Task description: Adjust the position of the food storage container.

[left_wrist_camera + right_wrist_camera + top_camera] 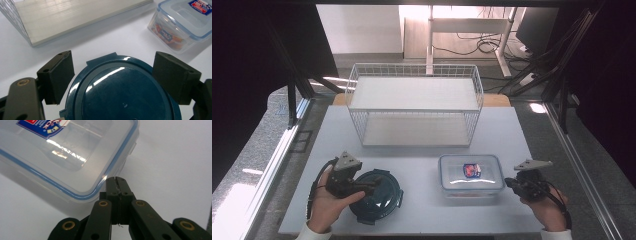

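One round dark-blue container (376,195), one clear rectangular box (471,173), one white wire rack (414,104) behind both, and two grippers: left (362,186), right (511,183).

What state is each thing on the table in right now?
Round dark blue container: lid on, between the left gripper's jaws.
Clear rectangular container: lid on, food inside.
Wire rack: upright, shelves bare.
Left gripper: open wide.
Right gripper: shut, empty, beside the clear container.

round container (377,196): dark teal, lid on, flat on the tabletop (422,150), front left
rectangular container (471,174): clear, blue-rimmed lid with a label, closed, upright, front right, orange contents inside
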Action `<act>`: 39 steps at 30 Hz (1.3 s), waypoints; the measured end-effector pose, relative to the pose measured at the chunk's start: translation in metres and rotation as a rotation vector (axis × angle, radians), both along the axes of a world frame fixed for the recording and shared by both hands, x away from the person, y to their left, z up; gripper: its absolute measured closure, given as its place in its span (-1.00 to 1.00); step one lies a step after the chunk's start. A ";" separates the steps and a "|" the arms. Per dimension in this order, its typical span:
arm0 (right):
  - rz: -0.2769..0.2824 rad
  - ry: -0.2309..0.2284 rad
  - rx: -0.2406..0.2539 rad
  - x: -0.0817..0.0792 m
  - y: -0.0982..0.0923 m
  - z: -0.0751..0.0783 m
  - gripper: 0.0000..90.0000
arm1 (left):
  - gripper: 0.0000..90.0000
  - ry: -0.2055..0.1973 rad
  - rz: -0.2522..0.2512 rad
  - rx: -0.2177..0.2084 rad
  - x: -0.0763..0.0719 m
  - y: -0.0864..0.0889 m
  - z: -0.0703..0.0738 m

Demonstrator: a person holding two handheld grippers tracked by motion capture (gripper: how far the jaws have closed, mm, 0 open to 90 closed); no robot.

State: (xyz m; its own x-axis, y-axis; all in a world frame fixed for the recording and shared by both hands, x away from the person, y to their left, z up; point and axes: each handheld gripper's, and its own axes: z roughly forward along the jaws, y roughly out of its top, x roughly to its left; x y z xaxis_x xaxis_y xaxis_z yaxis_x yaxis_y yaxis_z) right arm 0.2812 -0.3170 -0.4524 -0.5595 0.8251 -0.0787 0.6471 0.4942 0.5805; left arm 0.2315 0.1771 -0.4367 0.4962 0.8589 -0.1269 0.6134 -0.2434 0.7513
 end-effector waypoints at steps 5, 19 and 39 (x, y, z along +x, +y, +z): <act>0.024 -0.005 0.005 -0.005 0.008 0.002 0.98 | -0.61 -0.001 0.008 -0.011 0.000 0.001 0.000; 0.035 -0.013 0.023 -0.007 0.020 -0.001 0.98 | -0.61 0.011 0.011 -0.020 0.001 0.001 -0.001; -0.002 -0.068 0.100 -0.006 0.021 0.003 0.97 | -0.62 0.010 0.014 -0.030 0.001 0.002 -0.001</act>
State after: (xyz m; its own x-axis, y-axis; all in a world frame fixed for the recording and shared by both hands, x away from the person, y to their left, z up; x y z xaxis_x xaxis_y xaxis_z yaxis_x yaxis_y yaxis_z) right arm 0.2754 -0.2956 -0.4498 -0.5541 0.8317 -0.0343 0.6052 0.4308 0.6695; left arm 0.2325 0.1795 -0.4376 0.4825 0.8616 -0.1576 0.6245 -0.2122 0.7516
